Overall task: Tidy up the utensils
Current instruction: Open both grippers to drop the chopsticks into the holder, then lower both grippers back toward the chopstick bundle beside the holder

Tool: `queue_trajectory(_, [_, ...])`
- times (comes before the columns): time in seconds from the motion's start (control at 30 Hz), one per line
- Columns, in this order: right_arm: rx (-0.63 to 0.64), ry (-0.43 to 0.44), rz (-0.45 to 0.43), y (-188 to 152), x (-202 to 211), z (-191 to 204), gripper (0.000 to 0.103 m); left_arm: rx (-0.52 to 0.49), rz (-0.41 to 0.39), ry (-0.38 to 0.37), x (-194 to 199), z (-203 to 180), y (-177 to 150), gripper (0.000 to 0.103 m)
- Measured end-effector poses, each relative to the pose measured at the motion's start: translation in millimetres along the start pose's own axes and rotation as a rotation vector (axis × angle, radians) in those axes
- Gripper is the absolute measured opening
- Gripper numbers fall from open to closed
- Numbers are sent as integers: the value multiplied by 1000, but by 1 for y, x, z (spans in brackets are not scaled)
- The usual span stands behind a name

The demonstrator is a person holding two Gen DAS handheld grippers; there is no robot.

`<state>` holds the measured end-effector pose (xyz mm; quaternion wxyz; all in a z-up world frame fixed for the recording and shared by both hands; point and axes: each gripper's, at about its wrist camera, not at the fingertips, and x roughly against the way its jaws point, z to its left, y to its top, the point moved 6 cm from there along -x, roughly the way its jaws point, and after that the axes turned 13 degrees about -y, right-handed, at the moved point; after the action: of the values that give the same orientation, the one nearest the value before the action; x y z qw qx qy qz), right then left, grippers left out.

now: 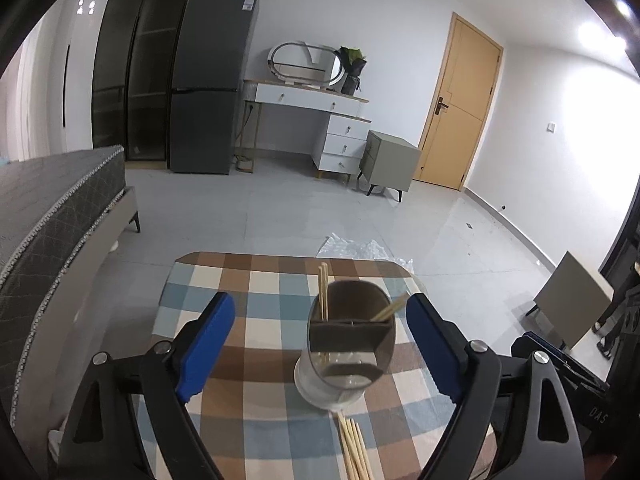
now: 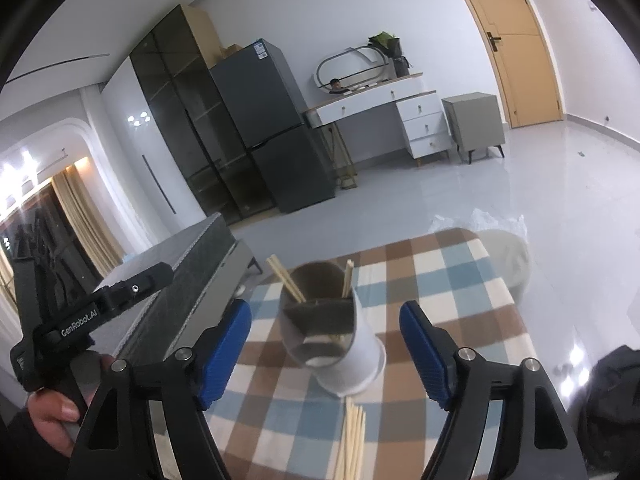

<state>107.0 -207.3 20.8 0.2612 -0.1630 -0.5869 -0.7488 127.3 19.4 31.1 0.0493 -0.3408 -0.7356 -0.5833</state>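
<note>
A grey and white utensil holder point(image 1: 348, 344) with inner compartments stands on the checkered table point(image 1: 260, 288). A few wooden chopsticks point(image 1: 323, 292) stand in its rear compartments. Several loose chopsticks point(image 1: 354, 448) lie on the cloth in front of it. My left gripper point(image 1: 320, 344) is open and empty, its blue fingers on either side of the holder, apart from it. In the right wrist view the holder point(image 2: 332, 328) also sits between the open, empty right gripper point(image 2: 326, 340), with the loose chopsticks point(image 2: 352, 440) below and the left gripper's body point(image 2: 80, 320) at the left.
A grey bed point(image 1: 52, 220) lies left of the table. Crumpled clear plastic point(image 1: 360, 250) sits on the floor beyond the table's far edge. A fridge point(image 1: 208, 88), a white dresser point(image 1: 320, 120) and a door point(image 1: 456, 104) stand across the tiled floor.
</note>
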Motion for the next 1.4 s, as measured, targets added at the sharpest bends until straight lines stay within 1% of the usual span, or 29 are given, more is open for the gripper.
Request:
queue_trajectory(0.07, [-2,-5,7,-7,5,-1,82,-17,0,14,4,-2,-7,85])
queue_trajectory(0.27, [25,-14,13,-27,14,-1,85,-37,7,57,10,-4,-22,85])
queue_trajectory(0.5, [64,-22,42,-50,13,2,85,-48,-6,82,15,-5,-42,85])
queue_trajectory(0.73, [88,-42,89,-76,2,-4,85,-18,9,99,7,2,-64,85])
queue_trajectory(0.87, [110,-44,125,-91,-4,-6,85,2,39,99,-4,7,-80,85])
queue_trajectory(1.1, [116,-58,190,-108,-17,-12,85,54,125,73,-26,19,-108,85])
queue_trajectory(1.2, [107,-63,228,-114,-27,-13,85,60,152,91,-33,27,-119,85])
queue_trajectory(1.27, [108,-65,249,-117,-31,-12,85,89,180,100,-38,34,-125,85])
queue_trajectory(1.4, [126,-73,290,-126,-45,-11,85,127,205,114,-47,46,-130,85])
